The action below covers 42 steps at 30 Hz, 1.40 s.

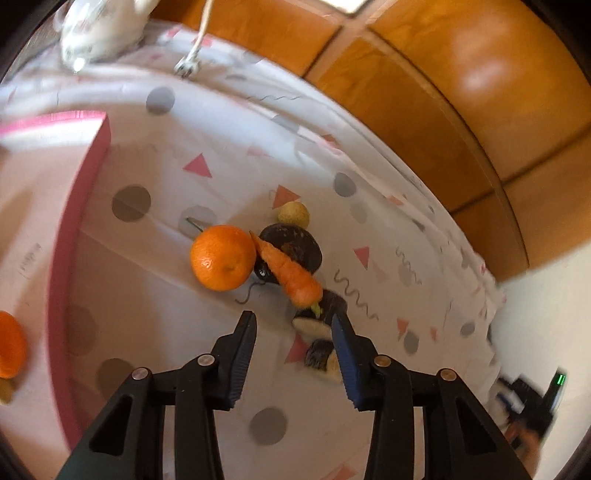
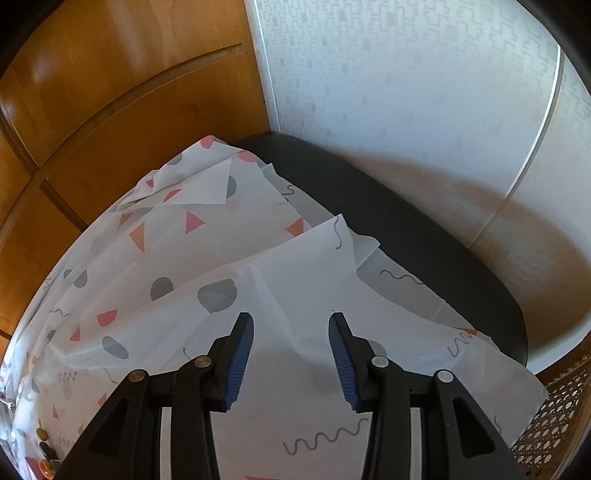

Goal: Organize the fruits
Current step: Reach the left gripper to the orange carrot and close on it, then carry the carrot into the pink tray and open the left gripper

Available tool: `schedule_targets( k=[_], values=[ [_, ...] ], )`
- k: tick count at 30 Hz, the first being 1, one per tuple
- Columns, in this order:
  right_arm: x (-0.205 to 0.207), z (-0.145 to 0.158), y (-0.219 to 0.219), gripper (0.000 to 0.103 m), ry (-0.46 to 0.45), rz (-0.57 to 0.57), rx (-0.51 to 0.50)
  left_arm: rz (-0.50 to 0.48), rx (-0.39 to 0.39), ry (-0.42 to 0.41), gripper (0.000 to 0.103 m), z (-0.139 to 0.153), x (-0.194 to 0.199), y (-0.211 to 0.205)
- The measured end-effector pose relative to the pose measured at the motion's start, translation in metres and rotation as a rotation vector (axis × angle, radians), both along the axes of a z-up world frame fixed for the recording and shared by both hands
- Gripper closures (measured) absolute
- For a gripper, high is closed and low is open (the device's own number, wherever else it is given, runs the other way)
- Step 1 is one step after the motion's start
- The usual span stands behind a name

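In the left wrist view a mandarin lies on the patterned tablecloth. A small carrot rests across a dark round fruit, and a small yellow ball-like fruit sits behind them. Two dark pieces with cream cut faces lie just below the carrot's green end. My left gripper hovers open over the cloth, its right fingertip beside those pieces, nothing pressed between the pads. My right gripper is open over bare cloth, holding nothing.
A pink-walled box stands at the left with an orange fruit inside. A white object and a cable sit at the far edge. Wooden cabinet doors lie beyond. In the right view the cloth ends on a black tabletop by a wall.
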State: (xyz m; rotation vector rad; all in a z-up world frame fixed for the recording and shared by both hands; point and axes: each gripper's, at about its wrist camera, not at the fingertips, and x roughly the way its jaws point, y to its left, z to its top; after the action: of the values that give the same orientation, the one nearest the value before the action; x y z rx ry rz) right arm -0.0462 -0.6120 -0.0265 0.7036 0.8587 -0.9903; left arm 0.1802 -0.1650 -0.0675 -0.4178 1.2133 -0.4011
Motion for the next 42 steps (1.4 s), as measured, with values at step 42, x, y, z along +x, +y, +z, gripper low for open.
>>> schedule_targets(
  k=[42],
  values=[
    [0.024,-0.002,0.017,0.06,0.046,0.131,-0.018,0.108,0.317,-0.196,0.08,0.01,0.013,0.161]
  ],
)
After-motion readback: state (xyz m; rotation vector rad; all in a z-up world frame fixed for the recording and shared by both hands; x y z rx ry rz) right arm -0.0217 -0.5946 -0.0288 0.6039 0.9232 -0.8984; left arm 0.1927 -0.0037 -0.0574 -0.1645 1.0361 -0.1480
